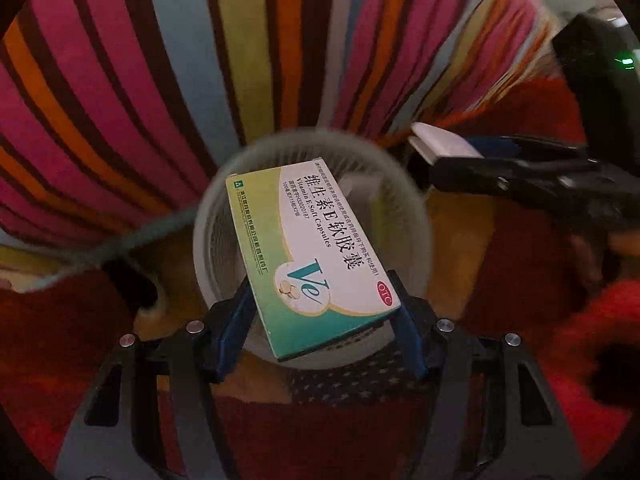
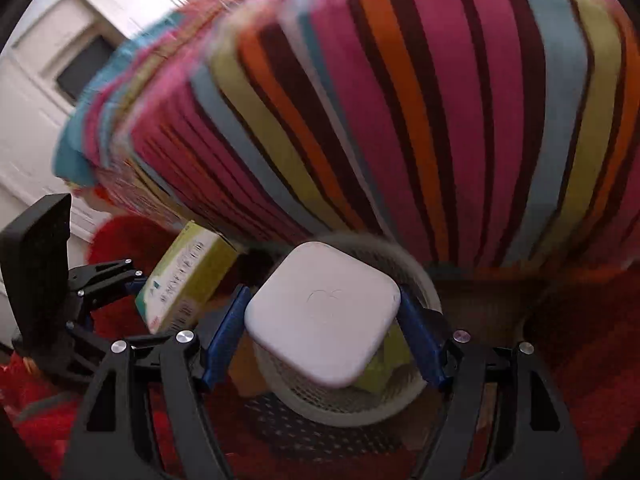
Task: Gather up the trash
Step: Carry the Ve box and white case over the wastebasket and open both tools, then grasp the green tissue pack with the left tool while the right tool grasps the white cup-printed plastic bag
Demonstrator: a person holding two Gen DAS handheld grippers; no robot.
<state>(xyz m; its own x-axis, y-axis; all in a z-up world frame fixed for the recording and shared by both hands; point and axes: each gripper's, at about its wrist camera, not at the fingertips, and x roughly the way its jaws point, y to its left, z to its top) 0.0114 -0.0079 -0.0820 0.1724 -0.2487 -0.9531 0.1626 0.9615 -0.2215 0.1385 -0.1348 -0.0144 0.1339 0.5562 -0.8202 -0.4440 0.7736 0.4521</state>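
Holding a flat cardboard medicine box (image 1: pixel 308 256) clamped by its long edges, the left gripper (image 1: pixel 320 316) hung right above the round mesh wastebasket (image 1: pixel 216 240), while the right gripper (image 2: pixel 322 320) squeezed a smooth white case (image 2: pixel 322 312) with rounded corners over the same basket, whose rim (image 2: pixel 424 280) showed behind it. Both pieces of trash were therefore above the opening but not yet inside. The likeliest slip, as I judged it, was the long box catching crosswise on the rim, since it looked nearly as long as the opening was wide and sat tilted; let go like that, it could tip out onto the shaggy red rug (image 1: pixel 520 400). The two grippers also crowded one small opening, so they might knock together, or nudge the light basket over. The glossy case seemed slippery and could bounce off what already lay in the basket. Behind the basket rose a soft piece of furniture in striped fabric (image 1: pixel 160 80), which left little room on that side
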